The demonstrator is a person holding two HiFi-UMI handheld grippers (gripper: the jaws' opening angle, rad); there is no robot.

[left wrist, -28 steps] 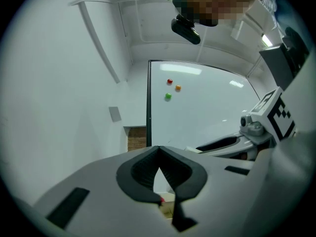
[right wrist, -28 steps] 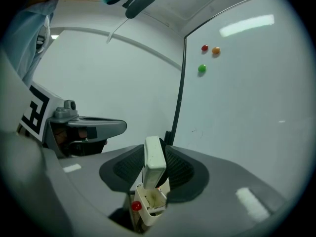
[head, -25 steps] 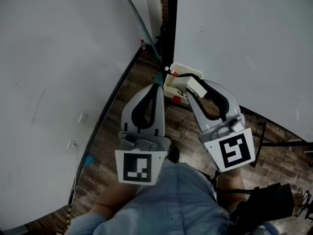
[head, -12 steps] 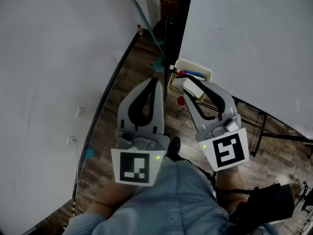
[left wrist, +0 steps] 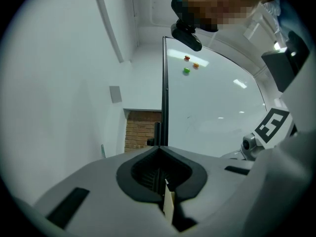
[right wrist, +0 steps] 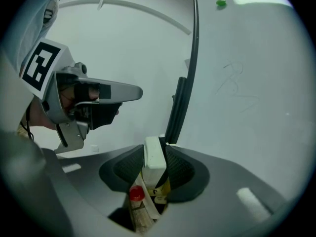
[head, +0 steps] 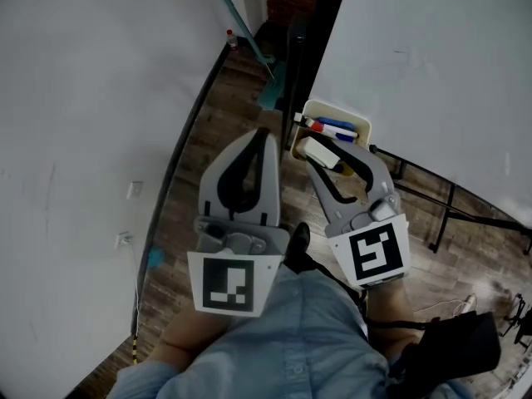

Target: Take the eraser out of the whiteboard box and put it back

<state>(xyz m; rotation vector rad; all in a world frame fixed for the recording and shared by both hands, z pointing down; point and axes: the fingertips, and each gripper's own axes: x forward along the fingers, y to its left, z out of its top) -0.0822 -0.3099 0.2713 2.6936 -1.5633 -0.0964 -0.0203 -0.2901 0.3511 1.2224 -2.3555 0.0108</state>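
A cream whiteboard box [head: 359, 127] hangs at the whiteboard's lower edge, with red and blue markers [head: 331, 128] in it. My right gripper [head: 329, 153] is shut on the white eraser [head: 313, 150] and holds it at the box's near rim. Its jaws have just been opening slightly, and the eraser is still between the pads. In the right gripper view the eraser [right wrist: 154, 157] stands upright between the pads, above a red-capped marker [right wrist: 136, 194] in the box. My left gripper [head: 264, 135] is shut and holds nothing, level and left of the box; its jaws [left wrist: 160, 149] meet.
The whiteboard [head: 432, 65] fills the right, with a black post [head: 320, 32] at its edge. A white wall [head: 83, 123] is on the left, over a wooden floor [head: 224, 131]. A black stand frame [head: 434, 198] runs under the board. Coloured magnets [left wrist: 187, 64] sit high up on it.
Both grippers have come down. The right one has carried the eraser lower, to the near rim of the box. The left one stays shut beside it.
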